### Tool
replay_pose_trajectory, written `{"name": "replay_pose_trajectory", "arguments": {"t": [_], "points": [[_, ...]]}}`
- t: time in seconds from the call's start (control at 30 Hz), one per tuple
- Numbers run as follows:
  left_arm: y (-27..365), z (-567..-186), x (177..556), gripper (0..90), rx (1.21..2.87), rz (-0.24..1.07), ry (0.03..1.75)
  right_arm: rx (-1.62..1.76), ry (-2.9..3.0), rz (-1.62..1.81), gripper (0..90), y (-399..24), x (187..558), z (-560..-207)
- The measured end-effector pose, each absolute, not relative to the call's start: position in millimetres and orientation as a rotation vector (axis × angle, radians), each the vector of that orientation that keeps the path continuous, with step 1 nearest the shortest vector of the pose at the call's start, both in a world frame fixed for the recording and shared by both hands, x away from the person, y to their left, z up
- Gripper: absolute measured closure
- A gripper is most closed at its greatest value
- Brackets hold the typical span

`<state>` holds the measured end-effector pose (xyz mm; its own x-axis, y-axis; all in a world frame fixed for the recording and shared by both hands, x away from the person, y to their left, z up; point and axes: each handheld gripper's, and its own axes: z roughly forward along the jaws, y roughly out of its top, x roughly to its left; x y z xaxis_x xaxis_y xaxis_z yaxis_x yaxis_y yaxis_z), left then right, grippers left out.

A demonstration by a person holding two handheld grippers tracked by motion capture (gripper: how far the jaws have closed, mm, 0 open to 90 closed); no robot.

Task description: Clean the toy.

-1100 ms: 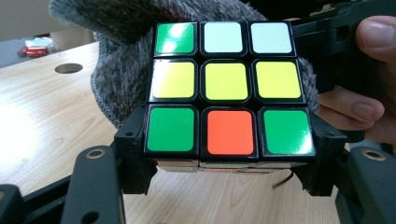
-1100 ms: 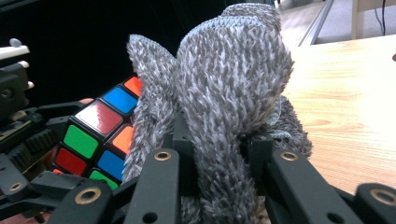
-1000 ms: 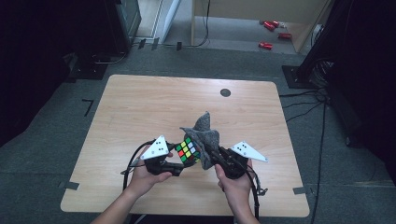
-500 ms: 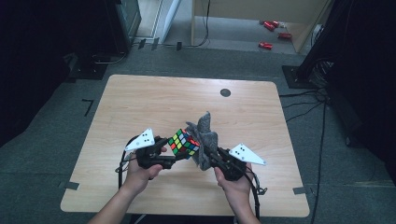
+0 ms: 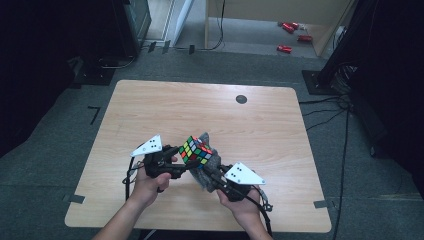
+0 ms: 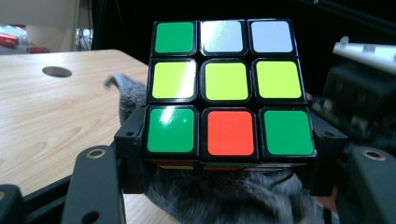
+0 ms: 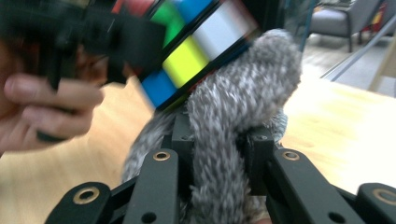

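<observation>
The left gripper [image 5: 177, 159] has its jaws clamped on the cube [image 6: 229, 88], which sits squarely between them, gripped at its lowest row. The right gripper [image 7: 219, 154] has its jaws pinched on the grey cloth [image 7: 233, 116]; the cloth rises from between them and presses against the cube's underside. Both are held just above the table [image 5: 150, 110], the cube [image 5: 196, 150] tilted
</observation>
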<state>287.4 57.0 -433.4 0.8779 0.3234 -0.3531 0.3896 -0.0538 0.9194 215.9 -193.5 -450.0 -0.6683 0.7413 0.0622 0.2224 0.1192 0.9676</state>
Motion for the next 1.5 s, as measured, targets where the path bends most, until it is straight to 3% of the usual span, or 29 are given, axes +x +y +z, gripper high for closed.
{"name": "replay_pose_trajectory", "arguments": {"t": [0.43,0.77,1.13,1.5], "points": [[56.6,-432.1,287.9,35.1,1.635,-0.101,0.566,0.79,2.029,1.55,73.5,-187.3,210.2,-450.2],[58.2,-432.6,289.0,35.1,1.651,-0.018,0.62,0.785,2.042,1.614,74.0,-190.9,211.5,-452.6],[62.6,-443.3,298.3,35.1,1.714,0.106,0.739,1.01,1.843,1.592,74.0,-241.4,228.3,-444.3],[57.9,-450.9,300.6,35.1,1.759,0.157,0.781,1.237,1.794,1.359,74.2,-283.9,258.3,-479.1]]}}
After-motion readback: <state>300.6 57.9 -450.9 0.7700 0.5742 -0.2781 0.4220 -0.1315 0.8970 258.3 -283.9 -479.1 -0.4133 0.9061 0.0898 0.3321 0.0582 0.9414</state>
